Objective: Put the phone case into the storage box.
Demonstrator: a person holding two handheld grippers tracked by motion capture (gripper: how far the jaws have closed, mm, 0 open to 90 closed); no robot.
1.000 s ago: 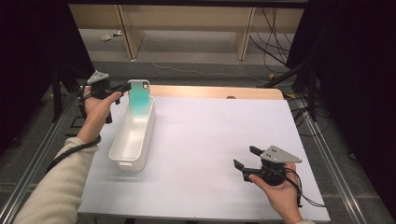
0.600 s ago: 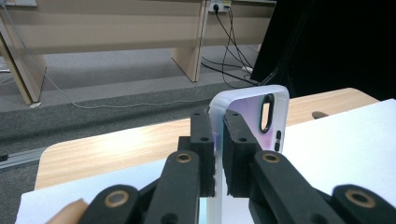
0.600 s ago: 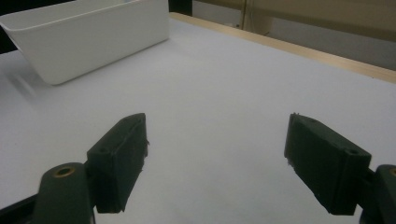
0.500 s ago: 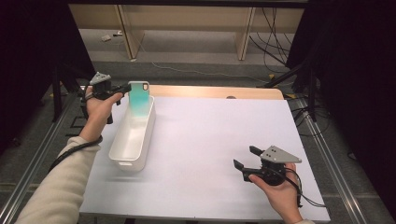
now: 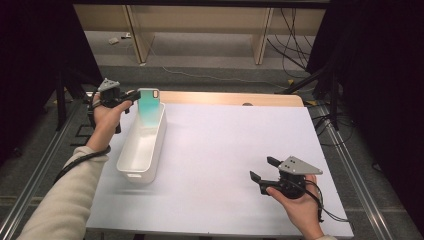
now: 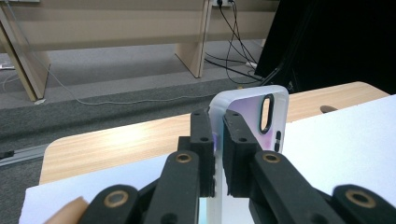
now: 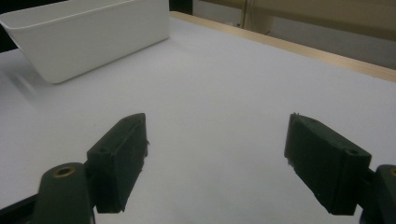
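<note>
My left gripper (image 5: 133,95) is shut on a teal and white phone case (image 5: 148,104), which it holds upright over the far end of a long white bin (image 5: 131,169). In the left gripper view the case's edge (image 6: 261,116) is pinched between the two black jaws of the left gripper (image 6: 218,133), and its camera cut-out faces right. At the near right of the table my right gripper (image 5: 261,168) is held low above the white sheet, open, with nothing between its fingers. The right gripper (image 7: 217,140) looks across the sheet toward the bin (image 7: 93,37).
A white sheet (image 5: 235,145) covers most of the wooden table, whose bare far edge (image 5: 225,98) shows beyond it. Metal rails run along both sides. Cables and wooden legs lie on the floor behind the table.
</note>
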